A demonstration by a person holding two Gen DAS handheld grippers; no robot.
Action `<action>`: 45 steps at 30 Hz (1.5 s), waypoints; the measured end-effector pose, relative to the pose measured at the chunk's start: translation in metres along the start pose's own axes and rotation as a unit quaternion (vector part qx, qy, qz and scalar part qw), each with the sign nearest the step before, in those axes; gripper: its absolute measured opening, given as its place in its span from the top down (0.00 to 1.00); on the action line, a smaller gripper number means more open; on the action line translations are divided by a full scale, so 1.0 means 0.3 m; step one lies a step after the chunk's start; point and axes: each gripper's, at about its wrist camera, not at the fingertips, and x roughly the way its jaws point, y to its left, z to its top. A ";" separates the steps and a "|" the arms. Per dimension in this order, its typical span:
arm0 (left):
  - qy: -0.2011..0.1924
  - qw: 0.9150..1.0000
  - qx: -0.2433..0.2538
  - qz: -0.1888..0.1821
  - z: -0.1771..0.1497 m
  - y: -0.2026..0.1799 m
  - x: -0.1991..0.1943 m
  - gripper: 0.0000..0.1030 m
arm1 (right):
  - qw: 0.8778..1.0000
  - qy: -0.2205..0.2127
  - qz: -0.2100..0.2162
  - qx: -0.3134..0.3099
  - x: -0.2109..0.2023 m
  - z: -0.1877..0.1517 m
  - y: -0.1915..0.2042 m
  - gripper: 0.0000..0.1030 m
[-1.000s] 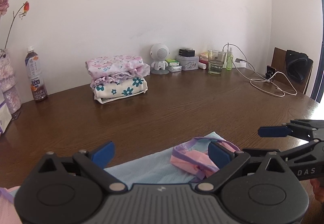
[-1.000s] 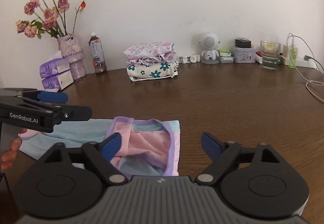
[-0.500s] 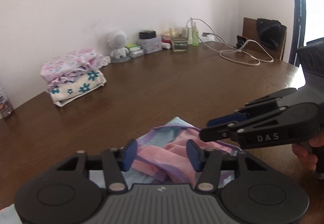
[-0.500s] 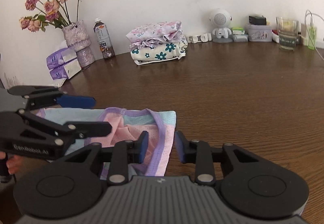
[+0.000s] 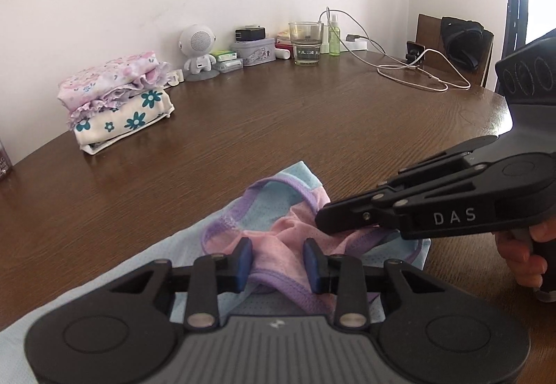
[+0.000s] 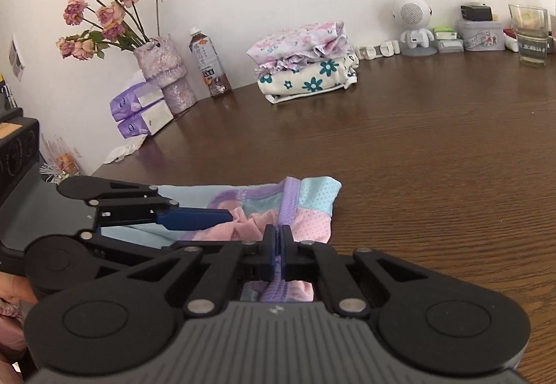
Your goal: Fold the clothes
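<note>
A small light-blue and pink mesh garment (image 5: 278, 206) with purple trim lies crumpled on the brown table (image 5: 312, 123) near its front edge. My left gripper (image 5: 278, 260) is low over it. Its jaws are closing, and a bunch of pink cloth fills the gap and touches both pads. My right gripper (image 6: 277, 238) is shut, with the purple trim of the garment (image 6: 312, 206) pinched between its pads. In the left wrist view the right gripper (image 5: 321, 220) reaches in from the right. In the right wrist view the left gripper (image 6: 226, 215) comes in from the left, right beside it.
A stack of folded floral clothes (image 5: 118, 99) sits at the back of the table. Along the wall stand a vase of roses (image 6: 163, 71), a drink bottle (image 6: 210, 67), tissue packs (image 6: 142, 109), a robot-shaped speaker (image 5: 198, 50), a glass (image 5: 306, 43) and cables (image 5: 417, 78).
Both grippers have dropped onto the garment and drawn together. Their jaws went from wide open to closed on the cloth, which now bunches up between them.
</note>
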 end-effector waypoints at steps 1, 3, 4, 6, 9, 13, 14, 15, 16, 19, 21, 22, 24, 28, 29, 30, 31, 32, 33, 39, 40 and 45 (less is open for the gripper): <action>-0.001 1.000 -0.004 0.000 0.001 0.002 -0.003 0.70 | 1.000 0.003 0.000 0.003 0.004 -0.002 -0.002 0.98; -0.004 1.000 -0.013 0.000 0.004 0.004 -0.017 0.69 | 1.000 0.005 -0.002 0.007 0.009 -0.005 -0.004 0.96; -0.007 1.000 -0.018 0.001 0.006 0.006 -0.031 0.69 | 1.000 0.004 -0.002 0.009 0.009 -0.006 -0.005 0.95; -0.013 1.000 -0.024 0.002 0.016 0.006 -0.060 0.67 | 1.000 -0.013 0.004 0.018 -0.020 -0.006 -0.012 0.92; -0.022 0.999 -0.030 0.002 0.036 0.001 -0.105 0.67 | 0.998 -0.048 0.009 0.029 -0.084 -0.004 -0.021 0.81; -0.035 0.999 -0.037 -0.009 0.084 -0.045 -0.125 0.69 | 0.998 -0.060 -0.016 0.015 -0.159 -0.032 -0.002 0.81; -0.036 0.998 -0.038 -0.018 0.089 -0.062 -0.120 0.70 | 0.998 -0.060 -0.022 0.012 -0.174 -0.041 0.003 0.81; -0.034 0.998 -0.039 -0.028 0.092 -0.080 -0.113 0.73 | 0.998 -0.061 -0.028 0.009 -0.188 -0.050 0.009 0.81; -0.028 0.998 -0.035 -0.037 0.089 -0.098 -0.103 0.74 | 0.997 -0.063 -0.034 0.009 -0.199 -0.060 0.011 0.81; -0.011 0.998 -0.024 -0.060 0.078 -0.146 -0.075 0.74 | 0.996 -0.070 -0.047 0.016 -0.229 -0.091 0.002 0.81; -0.003 0.997 -0.020 -0.070 0.071 -0.168 -0.060 0.74 | 0.996 -0.074 -0.054 0.023 -0.247 -0.113 -0.010 0.81; -0.001 0.997 -0.018 -0.072 0.070 -0.178 -0.057 0.74 | 0.995 -0.075 -0.056 0.027 -0.250 -0.120 -0.018 0.81; 0.000 0.997 -0.019 -0.075 0.069 -0.193 -0.058 0.73 | 0.995 -0.075 -0.060 0.035 -0.257 -0.134 -0.035 0.81; 0.001 0.997 -0.025 -0.077 0.071 -0.199 -0.069 0.73 | 0.996 -0.068 -0.049 0.031 -0.247 -0.142 -0.040 0.81; 0.006 0.997 -0.028 -0.076 0.073 -0.199 -0.065 0.73 | 0.997 -0.064 -0.044 0.030 -0.246 -0.138 -0.043 0.81; 0.011 0.997 -0.030 -0.076 0.076 -0.200 -0.058 0.73 | 0.997 -0.060 -0.040 0.029 -0.245 -0.135 -0.046 0.81; 0.016 0.996 -0.032 -0.079 0.076 -0.200 -0.049 0.73 | 0.997 -0.056 -0.036 0.028 -0.244 -0.132 -0.049 0.81; 0.021 0.996 -0.034 -0.083 0.077 -0.201 -0.040 0.73 | 0.998 -0.052 -0.031 0.027 -0.244 -0.129 -0.052 0.81; 0.025 0.995 -0.036 -0.087 0.077 -0.201 -0.030 0.73 | 0.998 -0.046 -0.028 0.025 -0.243 -0.121 -0.061 0.81; 0.038 0.994 -0.062 -0.080 0.057 -0.170 0.005 0.94 | 0.999 -0.022 -0.032 -0.018 -0.242 -0.097 -0.062 0.81; 0.037 0.994 -0.068 -0.080 0.050 -0.159 0.001 0.94 | 0.999 -0.019 -0.030 -0.021 -0.240 -0.095 -0.062 0.81; 0.046 0.992 -0.085 -0.081 0.020 -0.131 -0.016 0.94 | 0.999 -0.008 -0.020 -0.044 -0.214 -0.087 -0.042 0.81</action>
